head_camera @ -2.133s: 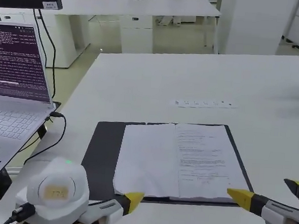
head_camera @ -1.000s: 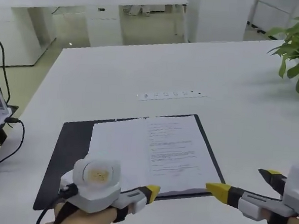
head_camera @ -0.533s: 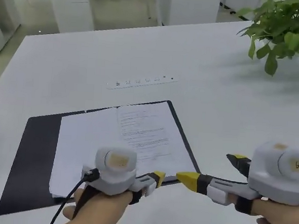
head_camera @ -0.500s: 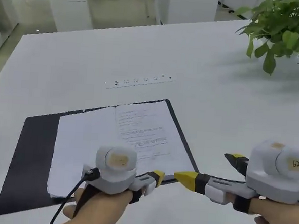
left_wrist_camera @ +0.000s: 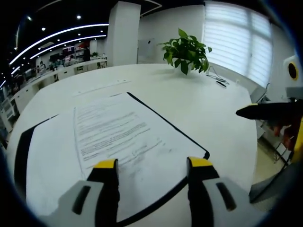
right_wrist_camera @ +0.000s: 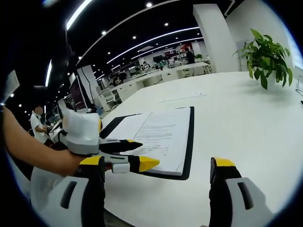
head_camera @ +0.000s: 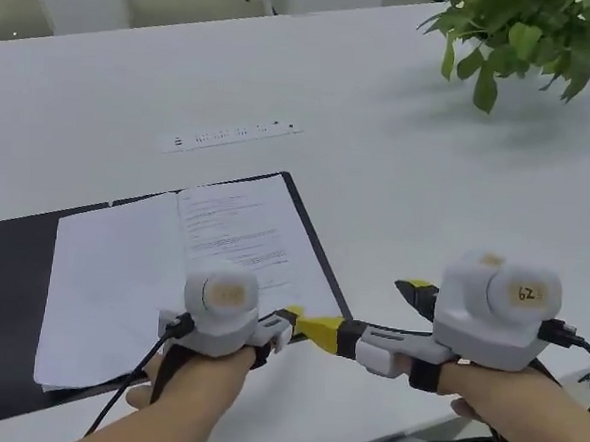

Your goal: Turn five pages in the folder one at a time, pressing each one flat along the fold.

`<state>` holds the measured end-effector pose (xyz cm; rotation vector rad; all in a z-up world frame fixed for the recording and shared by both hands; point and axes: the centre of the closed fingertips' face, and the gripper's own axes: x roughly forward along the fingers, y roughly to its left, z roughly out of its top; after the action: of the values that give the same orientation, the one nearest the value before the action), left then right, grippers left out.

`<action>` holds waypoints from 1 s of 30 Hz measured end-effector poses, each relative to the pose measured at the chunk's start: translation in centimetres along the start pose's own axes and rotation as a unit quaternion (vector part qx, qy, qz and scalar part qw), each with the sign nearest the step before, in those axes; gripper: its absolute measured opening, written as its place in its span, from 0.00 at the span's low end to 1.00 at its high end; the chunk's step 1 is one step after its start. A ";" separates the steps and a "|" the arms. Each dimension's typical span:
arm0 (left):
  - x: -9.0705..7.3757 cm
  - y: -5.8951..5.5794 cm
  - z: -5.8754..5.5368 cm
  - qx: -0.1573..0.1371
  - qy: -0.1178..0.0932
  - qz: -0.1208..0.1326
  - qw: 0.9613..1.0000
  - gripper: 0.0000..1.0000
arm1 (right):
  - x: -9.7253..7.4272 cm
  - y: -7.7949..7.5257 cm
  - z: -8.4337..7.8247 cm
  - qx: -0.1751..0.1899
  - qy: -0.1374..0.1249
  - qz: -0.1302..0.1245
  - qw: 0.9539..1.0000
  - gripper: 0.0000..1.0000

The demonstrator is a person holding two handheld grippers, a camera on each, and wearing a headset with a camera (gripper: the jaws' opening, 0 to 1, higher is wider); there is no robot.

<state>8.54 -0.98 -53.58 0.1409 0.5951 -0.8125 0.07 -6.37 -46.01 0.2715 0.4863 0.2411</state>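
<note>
An open folder (head_camera: 1, 283) lies flat on the white counter (head_camera: 398, 167). A printed page (head_camera: 224, 227) is on its right half, and the black cover at left is cut off by the head view's edge. The left tongs (left_wrist_camera: 151, 163), jaws spread wide and empty, sit over the folder's near right corner and cover it in the head view. The right tongs (head_camera: 365, 307), also wide and empty, are just beside that corner over bare counter, with one tip close to the left tongs. The counter's near edge runs close to the folder's near edge. Open surface extends right and beyond. A narrow marked strip (head_camera: 230, 135) lies past the far edge, and a leafy plant (head_camera: 517, 34) stands well off at far right. The print is too small to read.
</note>
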 end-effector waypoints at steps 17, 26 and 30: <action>0.7 0.2 -1.1 0.035 -0.057 0.025 0.997 0.55 | 0.3 -1.0 -1.1 0.034 0.005 -0.006 0.999 0.88; 0.8 0.6 -1.0 0.028 -0.069 0.031 0.997 0.43 | 0.7 -1.2 -1.4 0.047 0.009 -0.008 0.999 0.86; 1.0 0.5 -1.0 0.028 -0.068 0.031 0.997 0.36 | 1.0 -1.2 -1.6 0.051 0.012 -0.007 0.999 0.86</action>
<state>8.99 -0.90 -54.98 0.1527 0.4385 -0.7716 0.30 -6.85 -48.16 0.3649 0.5238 0.2073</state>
